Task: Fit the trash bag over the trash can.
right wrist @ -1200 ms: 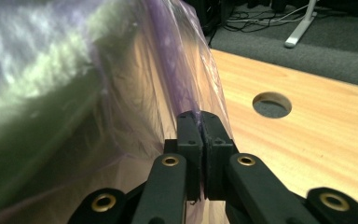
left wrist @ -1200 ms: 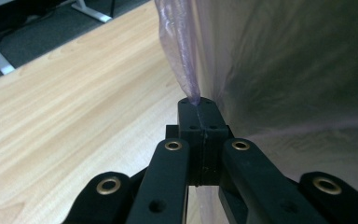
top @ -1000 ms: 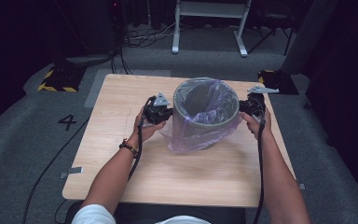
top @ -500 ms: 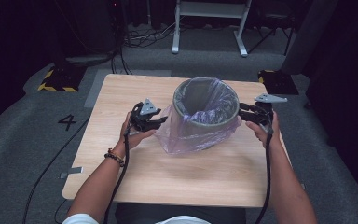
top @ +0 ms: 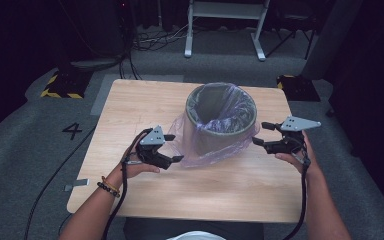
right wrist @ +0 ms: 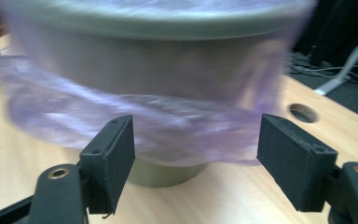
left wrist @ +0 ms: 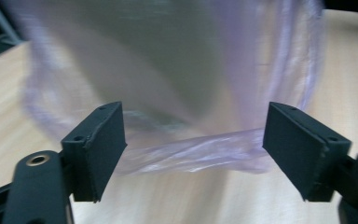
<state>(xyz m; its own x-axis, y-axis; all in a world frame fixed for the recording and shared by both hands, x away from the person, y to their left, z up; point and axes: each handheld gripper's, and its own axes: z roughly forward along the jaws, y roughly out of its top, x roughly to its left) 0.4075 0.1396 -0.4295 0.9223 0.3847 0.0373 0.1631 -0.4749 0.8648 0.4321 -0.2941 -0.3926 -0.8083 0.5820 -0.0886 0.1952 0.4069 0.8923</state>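
A grey round bin stands upright on the wooden table. A thin purple bag lines it, folded over the rim and hanging down its outside. My left gripper is left of the bin, a little clear of the film, and its jaws have just been opening. In the left gripper view the bag lies ahead of the gripper, not pinched. My right gripper is off the bin's right side, also just opened. In the right gripper view the gripper faces the bag and bin, holding nothing.
A round cable hole sits in the tabletop beyond the bin. On the floor are a painted 4, a yellow-and-black striped block, cables and a white frame. Bare table lies in front of the bin.
Both grippers were shut at the bin's rim, then came down its sides. Now they have drawn outward and toward the person, with jaws opened and the bag let go.
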